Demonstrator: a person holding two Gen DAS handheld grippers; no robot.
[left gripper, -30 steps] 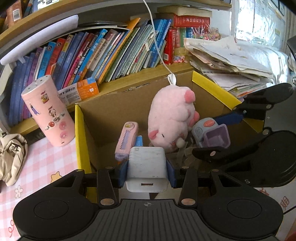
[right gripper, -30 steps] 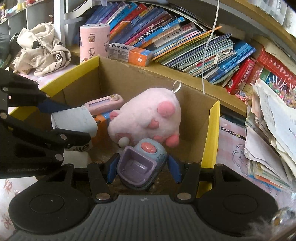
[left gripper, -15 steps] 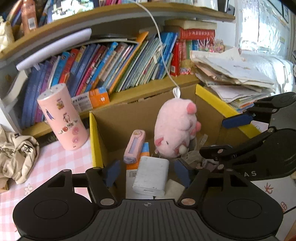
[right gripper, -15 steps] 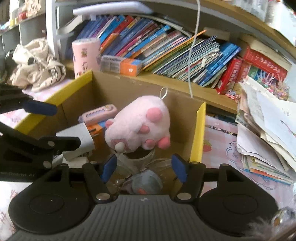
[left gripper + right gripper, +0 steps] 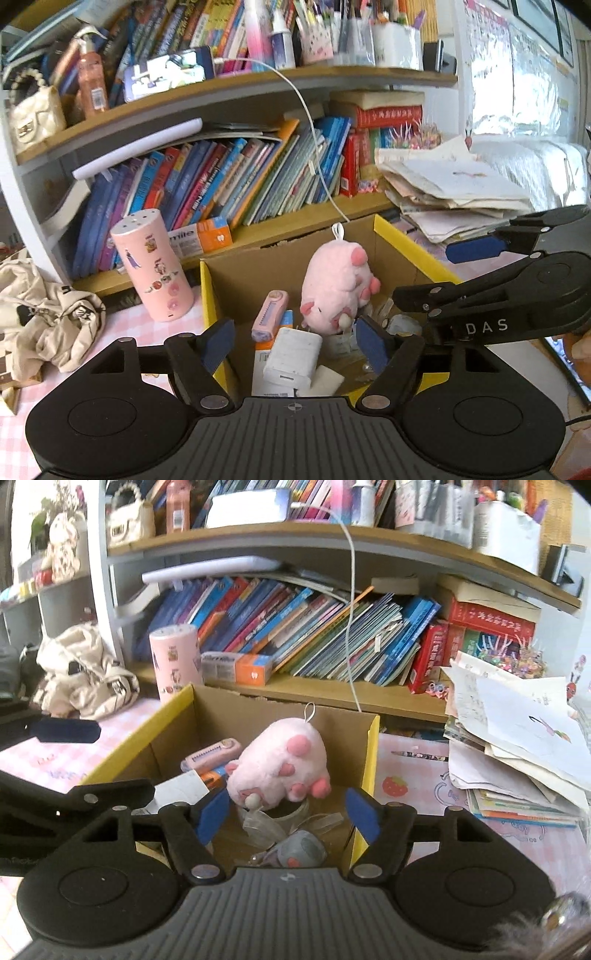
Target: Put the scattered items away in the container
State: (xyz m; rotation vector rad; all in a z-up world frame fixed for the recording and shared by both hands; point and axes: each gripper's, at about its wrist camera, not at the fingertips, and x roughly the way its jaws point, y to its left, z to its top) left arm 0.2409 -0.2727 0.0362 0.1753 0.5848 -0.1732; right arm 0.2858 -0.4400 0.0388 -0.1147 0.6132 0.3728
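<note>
A bookshelf (image 5: pixel 229 177) fills the upper half of both views, its lower tier packed with leaning books and its upper tier crowded with bottles and cups. A paper stack (image 5: pixel 450 199) sits at right of the left wrist view, and a beige bag (image 5: pixel 48 325) lies crumpled at far left on the pink checked cloth.

The box (image 5: pixel 410 243), cardboard with yellow rims, stands at centre of both views with its top open. The left gripper (image 5: pixel 295 345) hangs above its near left corner with jaws spread wide and nothing between them. The right gripper (image 5: pixel 286 818) hangs over the box's near right part, likewise spread wide and empty; in the left wrist view it shows at the right edge.

Inside the box, the pig plush (image 5: pixel 338 286) leans at centre against the back wall. A pink cylinder (image 5: pixel 153 267) stands outside, just left of the box. The white charger (image 5: pixel 293 358) lies in the box at lower centre of the left wrist view, resting on an orange carton. A pink comb-like case (image 5: pixel 270 315) leans just left of the plush. The grey toy (image 5: pixel 299 853) lies on the box floor at lower centre of the right wrist view, beside clear plastic scraps.
</note>
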